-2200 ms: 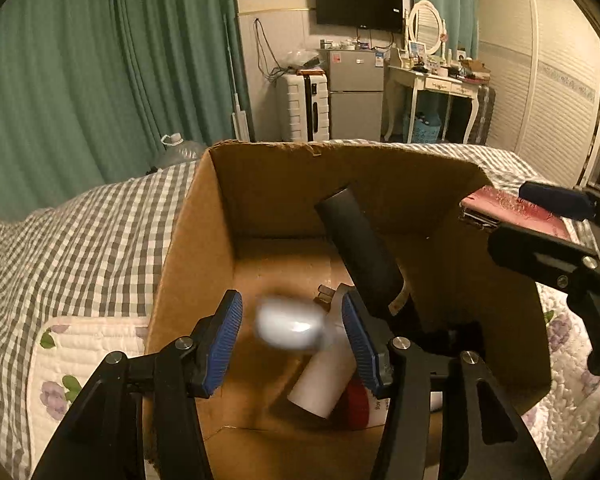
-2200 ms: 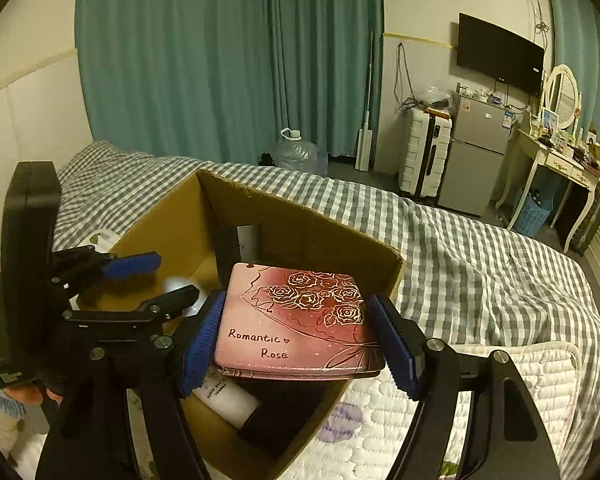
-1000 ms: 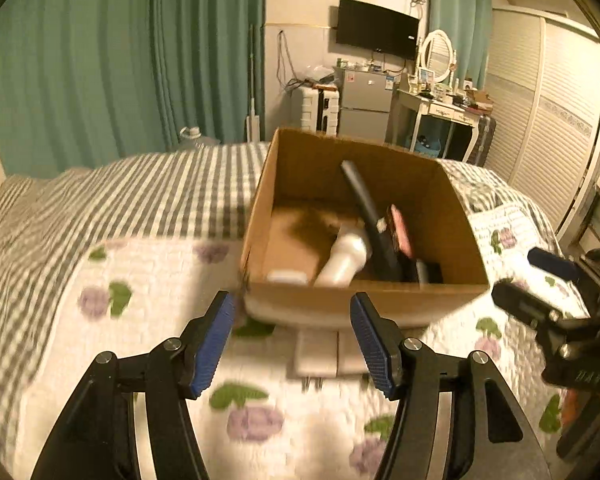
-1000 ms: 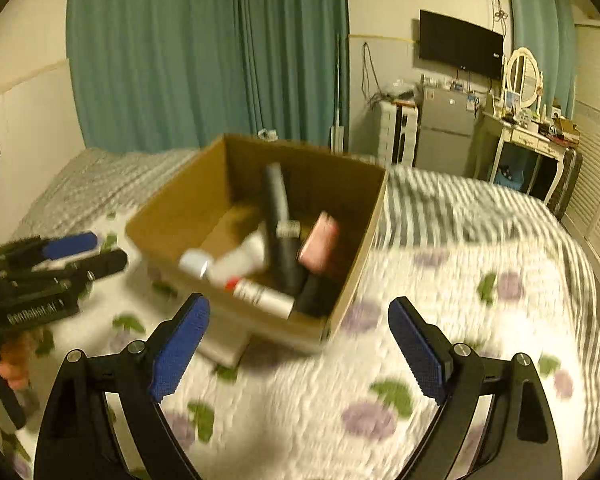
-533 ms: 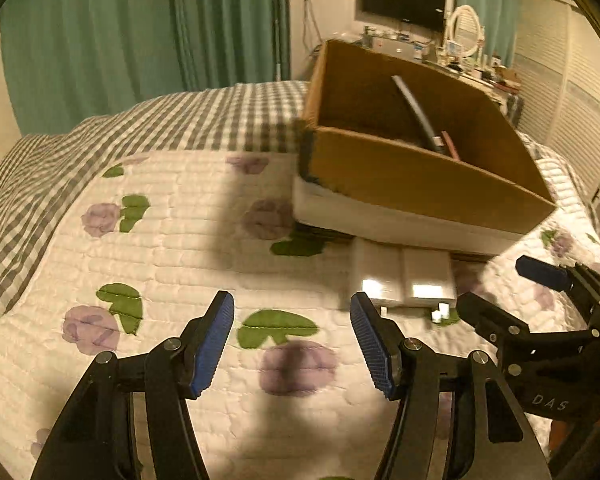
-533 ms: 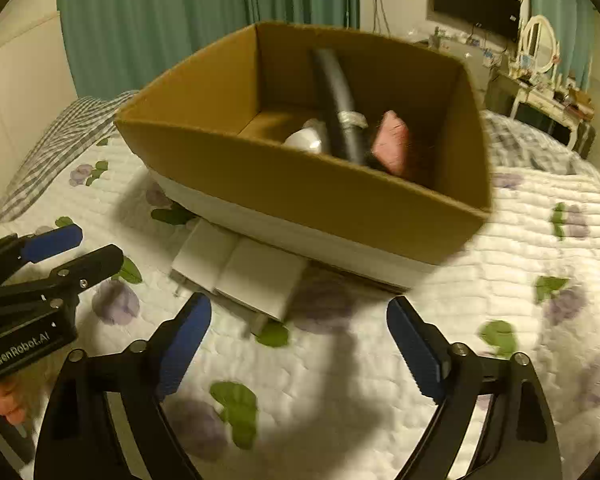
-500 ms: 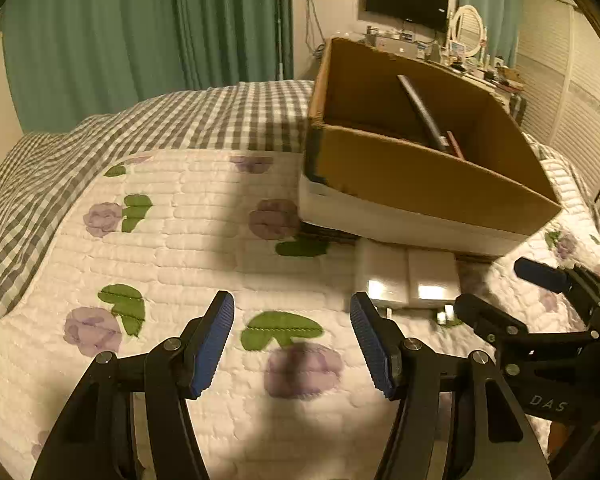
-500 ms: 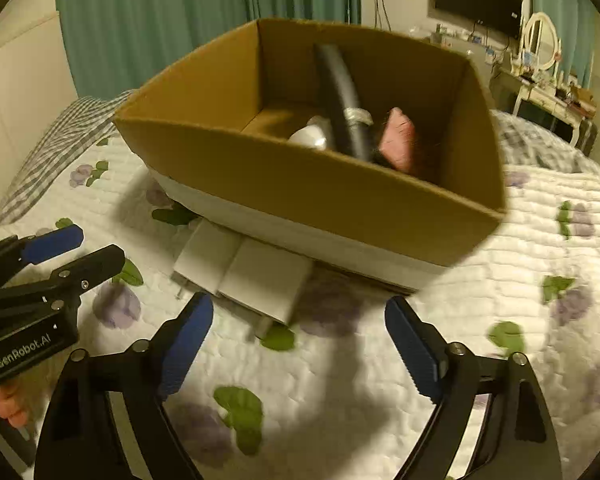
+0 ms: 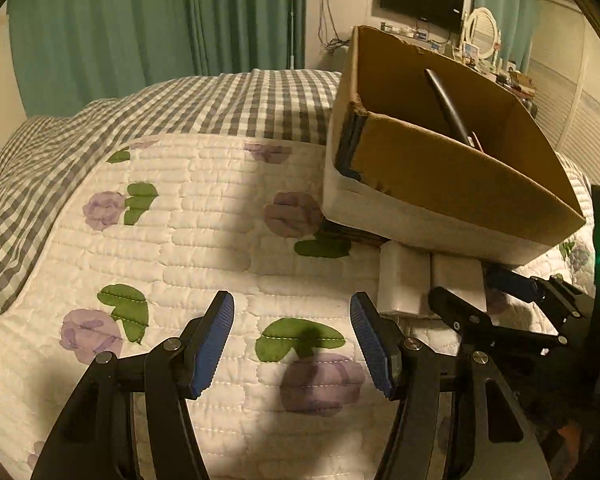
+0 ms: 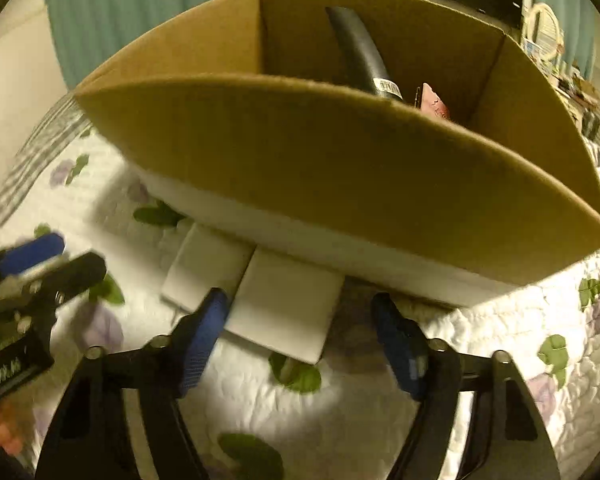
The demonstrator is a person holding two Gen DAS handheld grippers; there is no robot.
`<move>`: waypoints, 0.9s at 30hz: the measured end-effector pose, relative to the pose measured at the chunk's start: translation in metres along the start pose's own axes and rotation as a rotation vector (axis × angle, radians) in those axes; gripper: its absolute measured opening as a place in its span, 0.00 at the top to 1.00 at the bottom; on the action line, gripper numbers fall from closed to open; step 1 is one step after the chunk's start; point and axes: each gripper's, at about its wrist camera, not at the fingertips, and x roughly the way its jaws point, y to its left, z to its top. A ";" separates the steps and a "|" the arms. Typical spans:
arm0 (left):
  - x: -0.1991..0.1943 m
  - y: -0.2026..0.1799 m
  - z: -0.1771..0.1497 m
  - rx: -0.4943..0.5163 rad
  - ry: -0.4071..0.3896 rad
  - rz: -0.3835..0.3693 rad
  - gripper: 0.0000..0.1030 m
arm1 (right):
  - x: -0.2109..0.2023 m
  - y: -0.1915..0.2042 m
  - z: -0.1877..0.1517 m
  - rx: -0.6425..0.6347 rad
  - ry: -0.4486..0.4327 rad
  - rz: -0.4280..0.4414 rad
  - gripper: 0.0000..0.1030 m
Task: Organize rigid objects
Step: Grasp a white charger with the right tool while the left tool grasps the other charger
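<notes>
**Two white blocks left beside the box, both grippers empty**

Left wrist view: my left gripper (image 9: 292,338) hangs over the quilt (image 9: 204,216) with its fingers apart and nothing between them. The two white blocks (image 9: 428,280) lie flat side by side, touching each other, tucked against the foot of the cardboard box (image 9: 460,168). My right gripper (image 9: 480,292) reaches in from the right, its tips at the blocks' near edge. A black tube (image 9: 446,104) leans in the box, its long axis running from low near the front wall up towards the back wall.

Right wrist view: the right gripper (image 10: 300,336) is spread wide with nothing clamped, its left finger at the near block (image 10: 284,304). That block's long axis runs away from me, its far end hidden under the box's white base. The pink case (image 10: 432,100) stands on edge beside the tube.

My worry is the box: it sits on the blocks' far ends (or so it looks), so dragging one out could tip it. The picture is also blurred, so I could close on the quilt instead of the block. The flat, low blocks give the pads little to bite.
</notes>
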 end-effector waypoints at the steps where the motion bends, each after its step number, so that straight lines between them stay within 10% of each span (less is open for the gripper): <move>1: 0.000 -0.001 -0.001 0.004 0.001 -0.003 0.39 | -0.004 -0.001 -0.003 -0.004 0.004 0.013 0.45; 15: 0.005 -0.008 -0.004 0.026 0.026 -0.018 0.39 | 0.000 -0.010 -0.009 -0.006 0.006 0.060 0.51; 27: 0.010 -0.045 -0.005 0.093 0.033 -0.148 0.39 | -0.053 -0.052 -0.033 0.082 -0.028 -0.087 0.52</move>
